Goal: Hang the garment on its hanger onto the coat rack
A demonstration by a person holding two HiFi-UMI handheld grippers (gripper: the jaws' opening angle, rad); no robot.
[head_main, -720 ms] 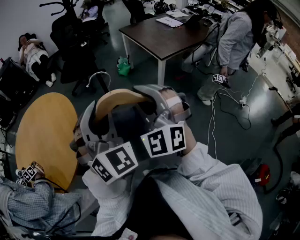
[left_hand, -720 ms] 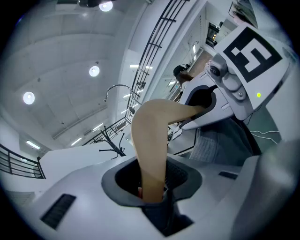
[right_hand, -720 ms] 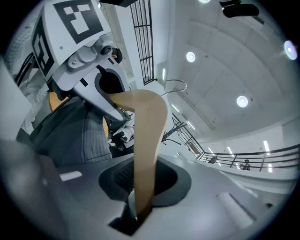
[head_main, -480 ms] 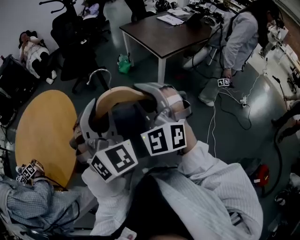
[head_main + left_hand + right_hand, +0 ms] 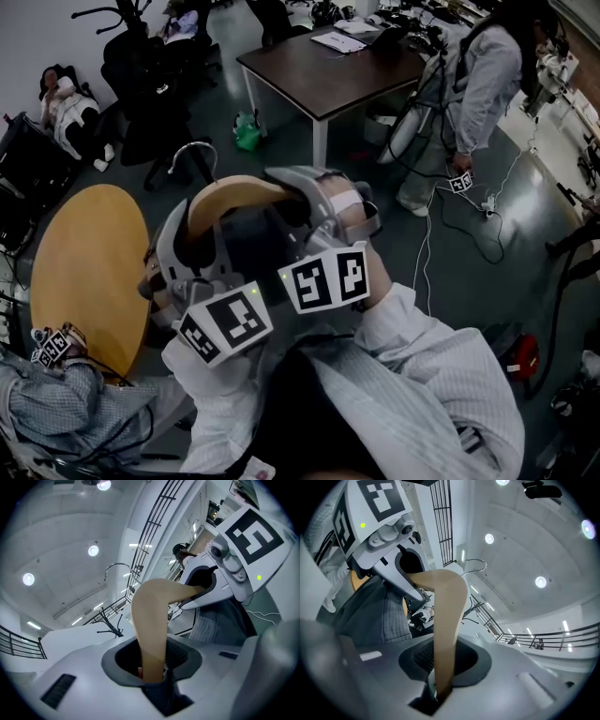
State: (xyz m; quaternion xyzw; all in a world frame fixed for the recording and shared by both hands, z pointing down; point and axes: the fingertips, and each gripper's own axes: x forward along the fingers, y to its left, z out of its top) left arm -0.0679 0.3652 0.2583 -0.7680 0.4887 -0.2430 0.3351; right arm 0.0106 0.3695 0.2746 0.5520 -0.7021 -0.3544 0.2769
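A wooden hanger (image 5: 230,197) with a metal hook (image 5: 192,150) is held up close under the head camera, with a dark garment (image 5: 258,248) draped from it. My left gripper (image 5: 152,667) is shut on one arm of the hanger (image 5: 152,620). My right gripper (image 5: 443,681) is shut on the other arm (image 5: 447,620). In the head view the left gripper (image 5: 183,248) and right gripper (image 5: 319,202) sit side by side, marker cubes toward me. The black coat rack (image 5: 108,625) stands some way off and also shows past the hanger (image 5: 477,604). The hook (image 5: 115,566) is free of it.
Below lie a round yellow table (image 5: 80,272) at the left and a dark brown table (image 5: 328,70) at the back. A person (image 5: 483,70) stands at the right among floor cables (image 5: 450,211). A black office chair (image 5: 155,89) is at the upper left. Another person's sleeve (image 5: 66,412) is at the lower left.
Both grippers keep their hold on the hanger and have barely shifted. The person at the right has stepped and turned, moving the marked device lower and to the right.
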